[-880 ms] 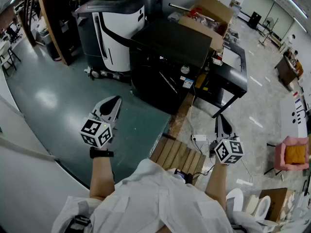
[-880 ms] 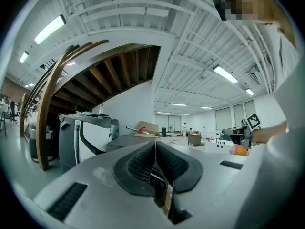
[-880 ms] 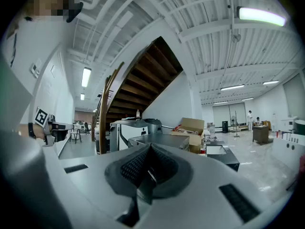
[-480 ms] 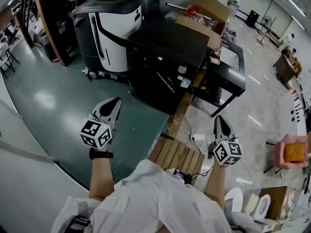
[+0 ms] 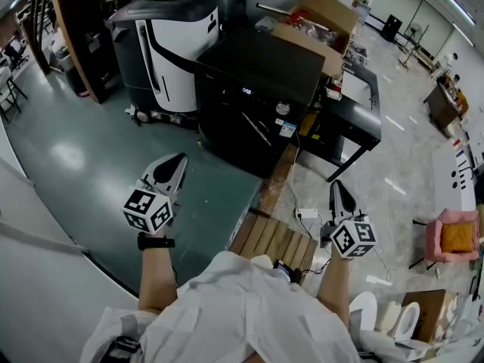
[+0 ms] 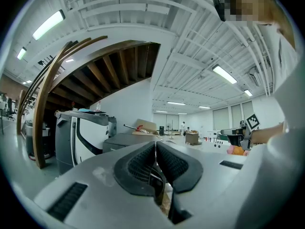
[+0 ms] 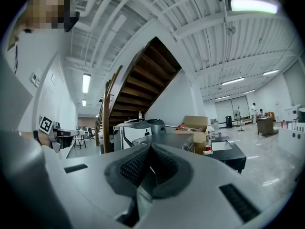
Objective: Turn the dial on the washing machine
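A black washing machine (image 5: 257,89) stands ahead of me in the head view, with a small lit display and a round silver dial (image 5: 282,108) on its front panel. My left gripper (image 5: 174,165) hangs over the green floor, well short of the machine, its jaws shut on nothing. My right gripper (image 5: 336,188) floats to the right above the pale floor, also shut and empty. In the left gripper view the machine (image 6: 125,141) shows past the shut jaws (image 6: 156,149). The right gripper view shows it (image 7: 167,140) beyond the closed jaws (image 7: 148,157).
A grey-and-white machine (image 5: 170,40) stands left of the washer. An open cardboard box (image 5: 321,25) sits behind it and a black table (image 5: 359,116) to its right. A wooden pallet (image 5: 276,240) and a power strip (image 5: 308,214) lie near my feet.
The whole view has shifted slightly; both grippers stay shut and roughly in place, the right one creeping a little toward the machine.
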Motion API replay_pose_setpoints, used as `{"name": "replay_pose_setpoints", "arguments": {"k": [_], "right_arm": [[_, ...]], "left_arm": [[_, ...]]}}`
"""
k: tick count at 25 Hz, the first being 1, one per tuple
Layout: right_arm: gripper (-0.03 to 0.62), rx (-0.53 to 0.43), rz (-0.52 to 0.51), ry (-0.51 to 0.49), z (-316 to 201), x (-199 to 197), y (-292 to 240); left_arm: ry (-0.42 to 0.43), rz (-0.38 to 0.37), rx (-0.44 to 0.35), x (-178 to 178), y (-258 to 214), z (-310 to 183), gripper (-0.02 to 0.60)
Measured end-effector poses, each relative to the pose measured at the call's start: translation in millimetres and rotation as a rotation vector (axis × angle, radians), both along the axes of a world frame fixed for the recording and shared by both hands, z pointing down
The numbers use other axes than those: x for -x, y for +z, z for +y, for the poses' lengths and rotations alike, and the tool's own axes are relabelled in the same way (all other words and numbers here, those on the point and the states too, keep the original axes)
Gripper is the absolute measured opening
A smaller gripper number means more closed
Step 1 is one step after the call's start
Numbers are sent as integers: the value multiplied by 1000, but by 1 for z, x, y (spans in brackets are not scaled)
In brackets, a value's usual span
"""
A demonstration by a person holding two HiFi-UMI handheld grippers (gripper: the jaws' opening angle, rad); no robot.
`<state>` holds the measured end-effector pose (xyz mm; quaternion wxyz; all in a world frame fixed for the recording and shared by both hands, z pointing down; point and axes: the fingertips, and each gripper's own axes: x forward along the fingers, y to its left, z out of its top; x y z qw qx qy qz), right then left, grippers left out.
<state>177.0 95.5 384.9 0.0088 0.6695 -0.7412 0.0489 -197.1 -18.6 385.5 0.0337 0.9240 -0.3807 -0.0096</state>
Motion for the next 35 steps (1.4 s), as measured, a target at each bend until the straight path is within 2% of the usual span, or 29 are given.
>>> {"name": "replay_pose_setpoints", "arguments": {"k": [7,15,20,25,30,35], "right_arm": [[2,19,10,-3,-35,-8,12],[3,43,27,-75,-131,-23,25],[38,73,19,-119,-196,-41,34],[54,101,30,-184,-251,-55,39],[75,127,40,-250,-289,-66,48],[100,165,82,-315,-321,-61,67]], "left_arm": [[23,-28,16,-13,10,-21,17],[4,-34,46,-36,19,-89,17],[16,-65,71,-66,23,-141,17],[0,-57,91,-96,25,-187,17],[12,-77,86,-131,22,-213,17],[20,-102,82,-151,24,-223,17]]}}
